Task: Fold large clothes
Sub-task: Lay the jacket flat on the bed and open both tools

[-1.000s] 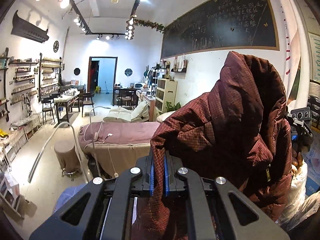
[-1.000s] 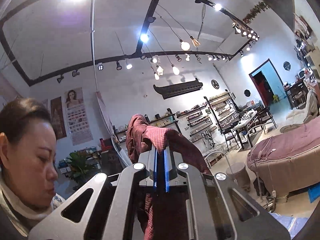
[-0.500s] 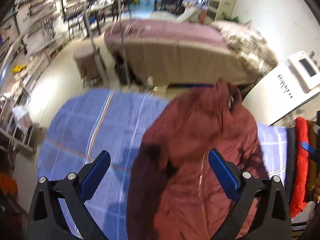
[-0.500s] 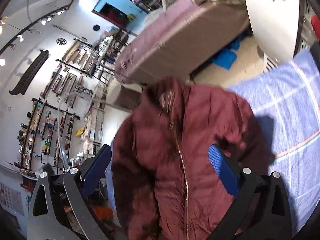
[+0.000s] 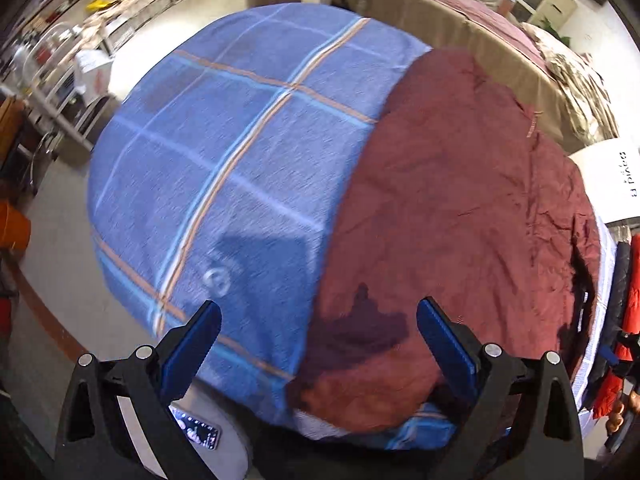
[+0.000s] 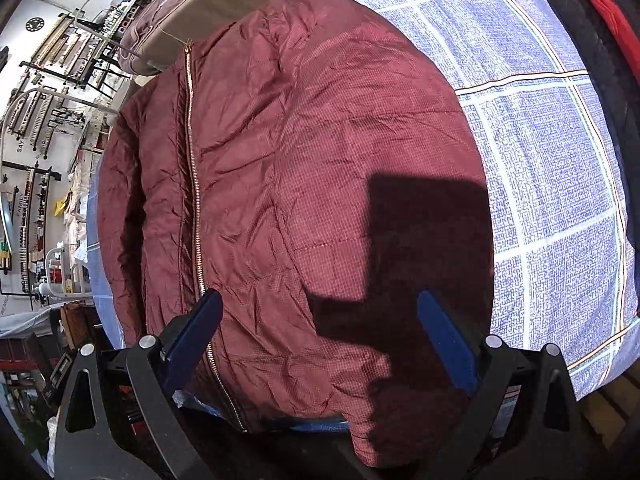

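The jacket [image 6: 304, 184] is a dark red quilted one with a fine check and a gold zipper [image 6: 192, 168] running down its front. It lies spread flat, front up, creased and puffy, on my counter, which is covered by a blue cloth [image 5: 224, 152] with white and orange stripes. In the left wrist view the jacket [image 5: 460, 208] fills the right part of the counter, and bare blue cloth lies to its left.

My left gripper [image 5: 318, 344] points steeply down over the jacket's near edge, fingers spread wide with nothing between them; one finger [image 5: 192, 344] hangs over the cloth, the other over the jacket. My right gripper [image 6: 320, 340] is also spread wide and empty above the jacket's near hem, with the zipper just beside its left finger [image 6: 196, 328]. Both pairs of fingers have just been opening. A tan bed [image 5: 432, 12] stands beyond the counter.
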A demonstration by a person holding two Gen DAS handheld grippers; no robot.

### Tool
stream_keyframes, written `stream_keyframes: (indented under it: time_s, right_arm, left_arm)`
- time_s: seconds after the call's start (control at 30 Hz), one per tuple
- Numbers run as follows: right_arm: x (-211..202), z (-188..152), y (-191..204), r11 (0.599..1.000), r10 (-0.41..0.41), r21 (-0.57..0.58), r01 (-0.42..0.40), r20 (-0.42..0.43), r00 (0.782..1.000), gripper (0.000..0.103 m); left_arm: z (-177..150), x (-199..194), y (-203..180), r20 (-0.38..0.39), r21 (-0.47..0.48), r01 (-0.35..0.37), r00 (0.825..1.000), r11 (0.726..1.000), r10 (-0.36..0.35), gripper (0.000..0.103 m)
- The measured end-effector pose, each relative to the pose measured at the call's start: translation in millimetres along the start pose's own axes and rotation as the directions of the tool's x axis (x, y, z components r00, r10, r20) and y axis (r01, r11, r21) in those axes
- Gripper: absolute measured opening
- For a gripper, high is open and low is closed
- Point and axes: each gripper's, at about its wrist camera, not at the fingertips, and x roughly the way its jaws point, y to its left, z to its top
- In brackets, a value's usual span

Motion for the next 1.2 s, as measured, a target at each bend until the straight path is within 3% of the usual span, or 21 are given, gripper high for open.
stream_keyframes:
  time_s: [0.2,0.33,0.4,0.43,0.5,0.57,0.63,0.73,0.87,0.9,0.97,1.0,1.07,1.2]
  right_arm:
    - [8,7,15,0.999,0.032,0.025,-0.031,-0.019,0.999,0.097]
    - [19,9,36,0.999,0.029,0.029,-0.029,-0.029,0.999,0.097]
    - [19,4,46,1.000,0.018,0.025,-0.018,-0.033,0.999,0.097]
    - [21,1,50,1.000,0.012,0.023,-0.012,-0.037,0.999,0.097]
    - [24,-5,59,1.000,-0.004,0.021,0.005,-0.046,0.999,0.097]
    - [27,-10,66,1.000,-0.018,0.023,0.019,-0.046,0.999,0.097]
    - [27,-12,72,0.999,-0.029,0.032,0.030,-0.045,0.999,0.097]
    - [32,-13,82,0.998,-0.032,0.056,0.034,-0.027,0.999,0.097]
    - [32,-17,94,0.997,-0.032,0.072,0.033,-0.008,0.999,0.097]
    - [31,-19,97,0.997,-0.033,0.075,0.033,-0.005,0.999,0.097]
    - [31,-22,101,0.996,-0.038,0.080,0.038,0.000,0.999,0.097]
    - [32,-25,102,0.996,-0.041,0.085,0.041,0.002,0.999,0.097]
    - [33,-28,103,0.994,-0.051,0.092,0.051,0.000,0.999,0.097]
    - [28,-30,97,0.991,-0.066,0.119,0.062,0.025,0.998,0.097]
  left_arm:
    - [-13,49,28,-0.068,-0.058,0.169,0.983,0.984,-0.173,0.096]
    - [-20,97,10,-0.193,-0.056,0.304,0.931,0.951,-0.309,0.094]
    - [-21,106,-2,-0.213,-0.056,0.351,0.911,0.935,-0.354,0.078]
    - [-21,106,-6,-0.215,-0.048,0.343,0.913,0.938,-0.345,0.075]
    - [-18,102,-12,-0.216,-0.016,0.341,0.917,0.940,-0.336,0.058]
    - [-9,89,-11,-0.207,0.025,0.343,0.921,0.939,-0.330,0.032]
    - [7,68,-2,-0.156,0.081,0.321,0.939,0.943,-0.306,0.023]
    - [47,37,27,-0.049,0.136,0.215,0.976,0.967,-0.211,0.020]
    - [120,7,99,0.097,0.076,0.062,0.993,0.995,-0.069,0.020]
    - [140,2,119,0.134,0.048,-0.017,0.991,0.999,0.010,0.019]
    - [174,-3,156,0.186,0.001,-0.150,0.971,0.989,0.148,0.021]
    - [185,-1,166,0.187,-0.025,-0.169,0.967,0.985,0.171,0.025]
    - [205,4,187,0.166,-0.083,-0.142,0.974,0.986,0.154,0.051]
    - [203,-2,184,0.201,-0.103,-0.065,0.976,0.993,0.085,0.082]
